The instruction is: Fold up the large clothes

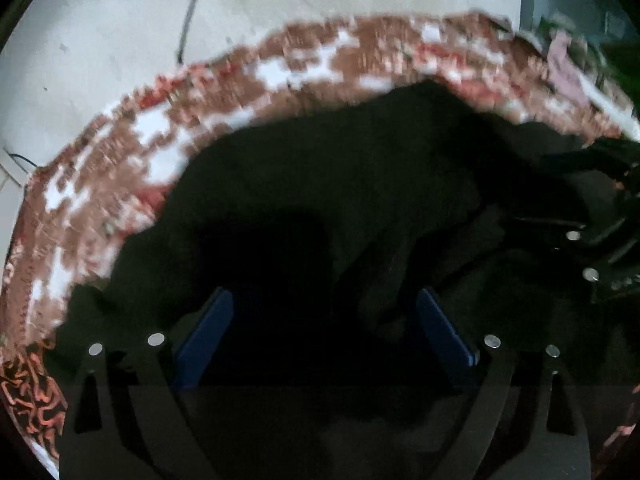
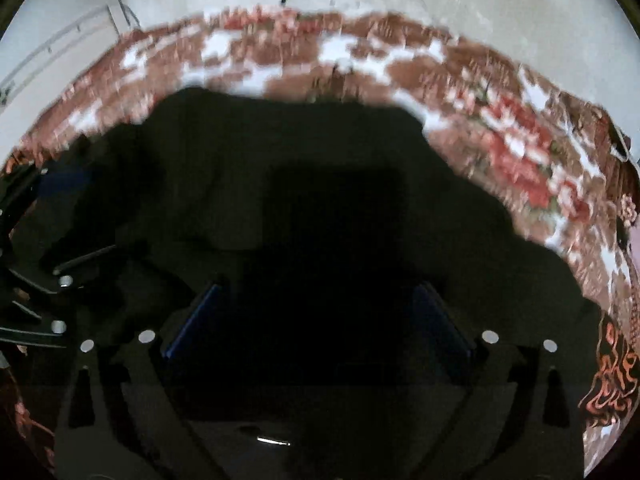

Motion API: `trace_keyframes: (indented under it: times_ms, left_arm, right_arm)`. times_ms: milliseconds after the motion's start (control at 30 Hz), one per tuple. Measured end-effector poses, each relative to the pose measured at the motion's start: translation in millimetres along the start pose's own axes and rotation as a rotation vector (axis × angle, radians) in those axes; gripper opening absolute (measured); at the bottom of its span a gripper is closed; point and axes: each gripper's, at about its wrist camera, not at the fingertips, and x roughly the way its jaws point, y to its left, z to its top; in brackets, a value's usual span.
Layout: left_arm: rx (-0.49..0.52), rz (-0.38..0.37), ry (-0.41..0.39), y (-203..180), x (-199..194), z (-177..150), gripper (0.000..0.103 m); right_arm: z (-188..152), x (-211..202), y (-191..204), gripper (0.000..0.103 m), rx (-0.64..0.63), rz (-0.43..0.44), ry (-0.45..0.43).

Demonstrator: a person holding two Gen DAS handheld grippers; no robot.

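Observation:
A large black garment (image 1: 340, 168) lies bunched on a red, brown and white patterned cloth (image 1: 280, 68). My left gripper (image 1: 324, 308) hangs over it with blue pads (image 1: 208, 332) spread wide, nothing between them. The right gripper shows at the right edge of the left wrist view (image 1: 600, 220). In the right wrist view the same garment (image 2: 300, 152) fills the middle. My right gripper (image 2: 320, 304) is open just above it, blue pads (image 2: 440, 320) apart. The left gripper shows at the left edge (image 2: 40, 280). Both views are blurred by motion.
The patterned cloth (image 2: 520, 140) covers the surface around the garment. A pale wall or floor (image 1: 100, 40) lies beyond it, with a dark cable (image 1: 190, 12) hanging down. Green and other objects (image 1: 580, 40) sit at the far right.

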Motion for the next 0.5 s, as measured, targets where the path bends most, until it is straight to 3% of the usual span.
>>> trace_keyframes:
  times_ms: [167,233,333,500]
  left_arm:
    - [-0.057,-0.043,0.008,9,24,-17,0.098]
    - [-0.064,-0.009,-0.008,8,13,-18,0.098]
    - [-0.059,0.059,-0.076,-4,-30,-27,0.097]
    - [-0.039,0.101,-0.187,-21,-108,-48,0.098]
  right_arm:
    - [-21,14,-10,0.098,0.043,0.058,-0.027]
    - [-23,1,-11,0.098,0.066,0.052,-0.054]
    - [-33,-41,-3,0.098,0.069,0.033,-0.138]
    - [-55,-117,25,0.098,0.002,0.004,-0.256]
